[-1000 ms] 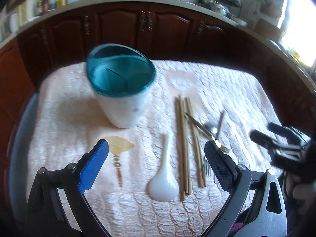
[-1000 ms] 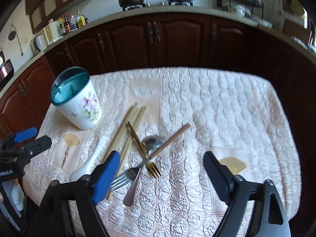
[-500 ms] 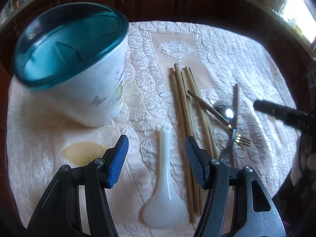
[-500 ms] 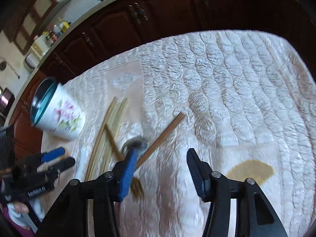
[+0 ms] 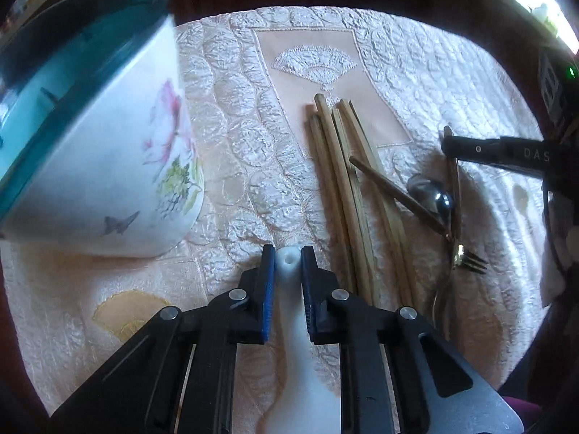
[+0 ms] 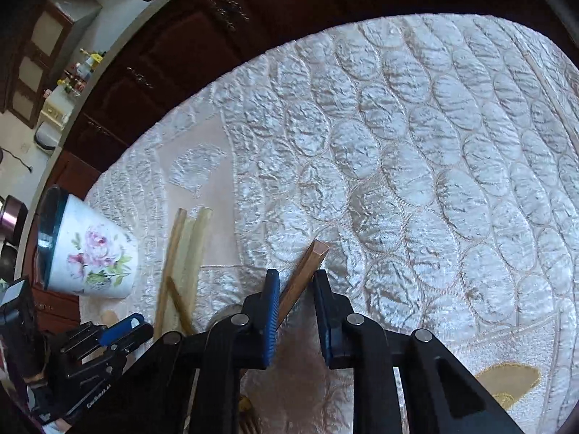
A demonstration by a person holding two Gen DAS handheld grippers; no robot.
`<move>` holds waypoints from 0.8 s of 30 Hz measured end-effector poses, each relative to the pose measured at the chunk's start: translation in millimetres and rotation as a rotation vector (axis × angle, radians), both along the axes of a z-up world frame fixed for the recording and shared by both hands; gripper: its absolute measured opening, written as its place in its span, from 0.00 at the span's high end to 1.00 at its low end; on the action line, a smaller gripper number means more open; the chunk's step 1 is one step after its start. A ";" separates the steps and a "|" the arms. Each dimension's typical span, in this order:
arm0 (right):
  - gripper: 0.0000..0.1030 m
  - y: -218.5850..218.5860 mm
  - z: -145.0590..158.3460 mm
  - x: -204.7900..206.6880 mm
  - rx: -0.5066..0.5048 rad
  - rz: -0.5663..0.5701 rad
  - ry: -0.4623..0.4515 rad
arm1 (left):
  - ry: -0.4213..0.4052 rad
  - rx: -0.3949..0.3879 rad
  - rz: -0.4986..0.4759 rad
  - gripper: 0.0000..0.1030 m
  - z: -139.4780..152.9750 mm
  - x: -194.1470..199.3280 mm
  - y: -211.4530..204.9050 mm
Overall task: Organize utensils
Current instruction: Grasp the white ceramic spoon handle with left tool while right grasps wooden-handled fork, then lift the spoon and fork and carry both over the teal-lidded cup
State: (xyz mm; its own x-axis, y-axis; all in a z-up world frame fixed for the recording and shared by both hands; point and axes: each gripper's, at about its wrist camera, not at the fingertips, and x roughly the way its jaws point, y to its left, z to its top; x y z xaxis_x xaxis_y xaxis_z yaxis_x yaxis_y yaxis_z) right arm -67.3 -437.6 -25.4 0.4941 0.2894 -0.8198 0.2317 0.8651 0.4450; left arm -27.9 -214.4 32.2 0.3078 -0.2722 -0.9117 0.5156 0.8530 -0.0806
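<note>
A white ceramic spoon [image 5: 289,264] lies on the quilted tablecloth [image 5: 416,72]. My left gripper [image 5: 287,253] is closing on its handle, and both blue pads touch it. My right gripper [image 6: 295,276] is closing on the tip of a brown-handled utensil [image 6: 311,260], which crosses slantwise between the pads and touches both. The left wrist view shows the right gripper [image 5: 447,146] over that handle [image 5: 454,181]. The utensil holder [image 5: 108,166], white with flowers and a teal rim, stands at the left. Several wooden chopsticks [image 5: 343,181] lie between the two grippers.
A gold fork [image 5: 466,258] with a brown handle and a steel spoon [image 5: 439,199] cross beside the chopsticks. The holder [image 6: 94,256] and my left gripper [image 6: 134,327] appear at the lower left of the right wrist view. Dark wooden cabinets [image 6: 253,18] curve behind the table.
Both grippers came down towards the table and closed from wide open. The left took the white spoon's handle, and the right took the brown handle's tip.
</note>
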 end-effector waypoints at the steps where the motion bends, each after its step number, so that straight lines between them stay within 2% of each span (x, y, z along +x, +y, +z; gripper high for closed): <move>1: 0.84 0.8 5.3 -3.9 0.007 0.002 -0.016 | 0.009 -0.026 0.004 0.88 3.2 0.0 5.0; 11: 0.89 19.3 81.5 -51.9 -0.004 0.093 -0.189 | -0.028 -0.185 0.028 0.88 54.5 -24.4 54.3; 18: 0.91 50.7 125.0 -80.7 -0.034 0.158 -0.284 | -0.092 -0.236 0.038 0.88 86.7 -51.5 74.4; 24: 0.91 71.6 158.9 -87.8 -0.073 0.210 -0.354 | -0.134 -0.268 0.055 0.88 107.2 -75.0 97.6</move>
State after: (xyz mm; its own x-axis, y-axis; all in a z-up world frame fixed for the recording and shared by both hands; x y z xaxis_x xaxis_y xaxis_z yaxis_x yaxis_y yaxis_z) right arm -155.0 -366.0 133.5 0.6853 0.3615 -0.6322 -0.1095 0.9094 0.4013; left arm -102.9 -116.8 139.3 0.4416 -0.4776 -0.7595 0.4909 0.8372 -0.2410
